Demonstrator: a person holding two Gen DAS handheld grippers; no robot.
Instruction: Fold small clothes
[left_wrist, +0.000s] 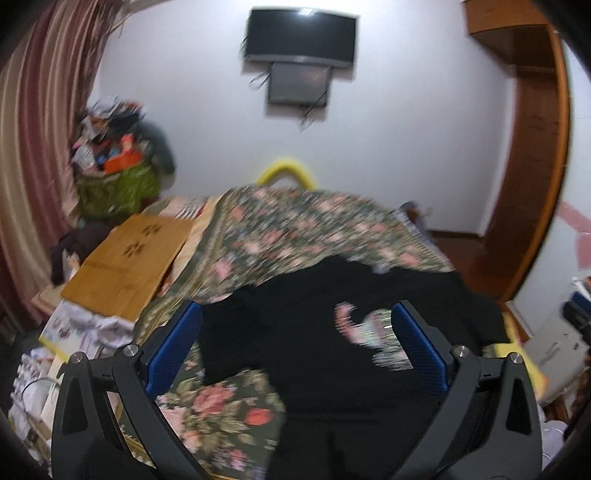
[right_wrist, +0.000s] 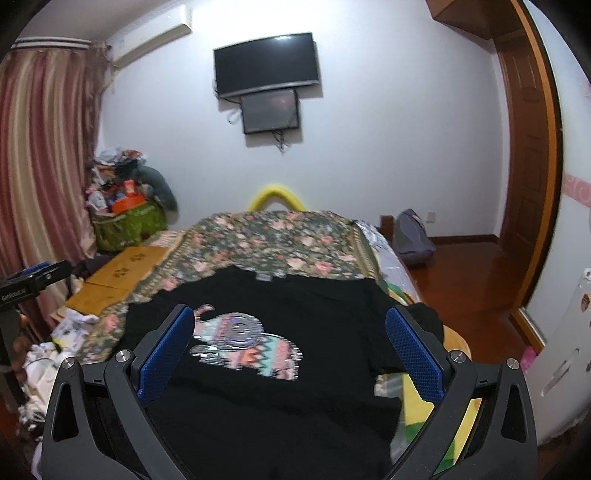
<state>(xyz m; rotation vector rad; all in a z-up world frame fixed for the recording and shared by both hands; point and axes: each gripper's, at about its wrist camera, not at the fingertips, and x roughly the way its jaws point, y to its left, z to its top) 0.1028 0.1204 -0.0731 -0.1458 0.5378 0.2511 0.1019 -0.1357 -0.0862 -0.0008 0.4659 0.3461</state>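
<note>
A small black T-shirt (right_wrist: 266, 398) with a pastel elephant print lies spread on a floral bedspread (right_wrist: 280, 236), neck label at the far edge. It also shows in the left wrist view (left_wrist: 295, 332), partly blurred. My right gripper (right_wrist: 290, 328) is open and empty, hovering over the shirt's print. My left gripper (left_wrist: 295, 325) is open and empty, above the shirt's left part, with the bedspread (left_wrist: 295, 229) beyond. The left gripper's body shows at the left edge of the right wrist view (right_wrist: 33, 280).
A wooden lap table (right_wrist: 118, 273) lies left of the bedspread. A green bin (right_wrist: 129, 221) heaped with clutter stands by the curtain. A TV (right_wrist: 266, 66) hangs on the far wall. A grey bag (right_wrist: 410, 236) sits on the wooden floor at right.
</note>
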